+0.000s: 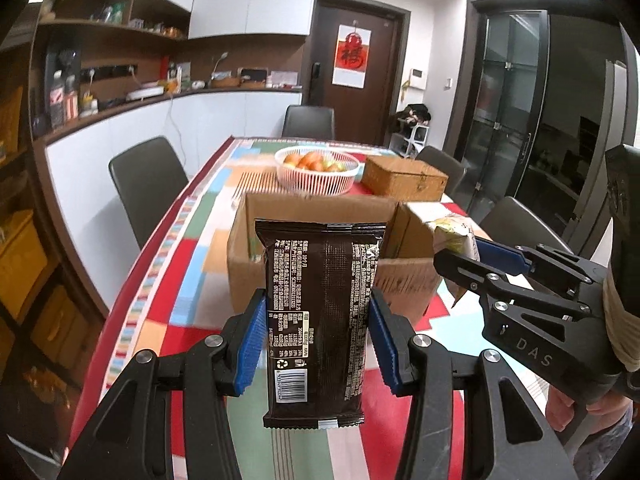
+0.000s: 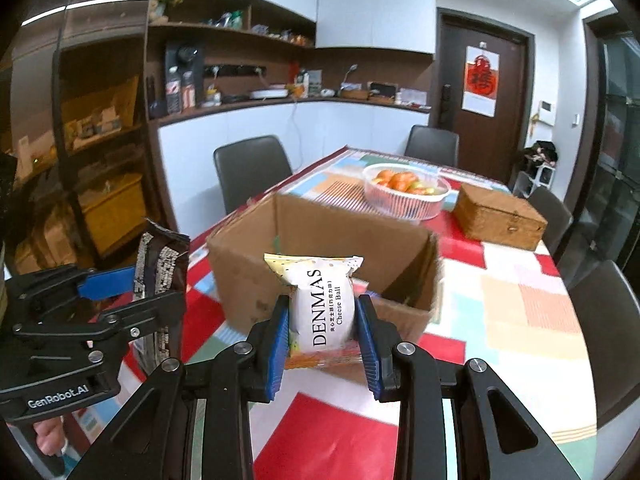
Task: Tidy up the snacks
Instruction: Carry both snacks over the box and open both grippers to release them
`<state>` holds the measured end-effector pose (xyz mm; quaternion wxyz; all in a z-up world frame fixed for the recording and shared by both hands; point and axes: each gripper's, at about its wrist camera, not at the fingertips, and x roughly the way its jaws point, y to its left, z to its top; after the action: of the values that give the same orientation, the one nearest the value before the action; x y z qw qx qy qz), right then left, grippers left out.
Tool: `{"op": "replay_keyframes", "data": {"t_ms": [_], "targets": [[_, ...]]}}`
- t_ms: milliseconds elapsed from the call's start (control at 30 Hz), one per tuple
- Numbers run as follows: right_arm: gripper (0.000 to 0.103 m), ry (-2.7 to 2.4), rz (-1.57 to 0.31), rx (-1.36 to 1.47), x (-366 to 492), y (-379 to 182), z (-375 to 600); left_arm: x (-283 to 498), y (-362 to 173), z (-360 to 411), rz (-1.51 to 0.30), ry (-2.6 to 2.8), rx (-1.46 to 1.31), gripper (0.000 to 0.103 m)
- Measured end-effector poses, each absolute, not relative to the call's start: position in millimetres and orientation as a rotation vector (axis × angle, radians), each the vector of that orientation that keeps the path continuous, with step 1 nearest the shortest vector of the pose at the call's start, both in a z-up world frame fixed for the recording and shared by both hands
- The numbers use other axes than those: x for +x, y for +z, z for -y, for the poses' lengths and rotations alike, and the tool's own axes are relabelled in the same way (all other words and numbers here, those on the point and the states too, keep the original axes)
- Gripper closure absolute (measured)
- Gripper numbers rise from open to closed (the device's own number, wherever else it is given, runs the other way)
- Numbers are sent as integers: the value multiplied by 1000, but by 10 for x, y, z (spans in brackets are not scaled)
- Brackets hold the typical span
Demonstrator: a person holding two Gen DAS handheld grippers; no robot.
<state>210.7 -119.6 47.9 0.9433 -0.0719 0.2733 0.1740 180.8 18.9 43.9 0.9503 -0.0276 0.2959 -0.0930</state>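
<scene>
1. Cardboard box [image 1: 320, 240] is the landmark: open-topped, standing on the surface [image 2: 520, 320], which wears a patchwork cloth of red, green, blue and white.
2. Left tongs [image 1: 316, 344] clamped on a dark brown snack packet [image 1: 316, 320], blue pads pressing its two long sides; packet upright, printed back and barcode toward the camera, held in the air on the near side of the box.
3. Right tongs [image 2: 322, 344] clamped on a white snack pouch [image 2: 322, 308] reading "DENMAS Cheese Ball"; pouch upright, top seam up, also held on the near side of the box, in front of its near wall.
4. In the left wrist view the right tongs come in from the right of the box, pouch only partly seen at their tip. In the right wrist view the left tongs show to the left of the box with the brown packet edge-on.
5. Box inside mostly hidden; something greenish shows low against its far wall, can't tell what.
6. White slatted basket [image 1: 316, 176] with orange-red and green fruit sits beyond the box.
7. Brown woven case [image 1: 404, 178] sits beyond the box, to the right of the basket.
8. Dark chairs [image 1: 148, 184] stand around the surface; one to the left of the box.
9. A bit of the person's hand [image 2: 50, 440] shows under the left tongs' body.
</scene>
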Motion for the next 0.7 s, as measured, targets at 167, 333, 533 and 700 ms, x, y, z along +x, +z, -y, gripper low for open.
{"op": "replay_keyframes", "data": {"t_ms": [167,333,533,700], "targets": [[70,321,-516,-134,2214,650,1274,2043,585,-123,-583,-207,-44,55],[70,288,-503,-124,2403,788,1319,2260,724,-75,-564,-216,-21,55],[70,251,-505,-96,2672,884,1396,2545,825,-80,-556,-191,-1,55],[70,228,-539,-82,2944,879,1395,2840,842,-69,-568,-178,9,55]]}}
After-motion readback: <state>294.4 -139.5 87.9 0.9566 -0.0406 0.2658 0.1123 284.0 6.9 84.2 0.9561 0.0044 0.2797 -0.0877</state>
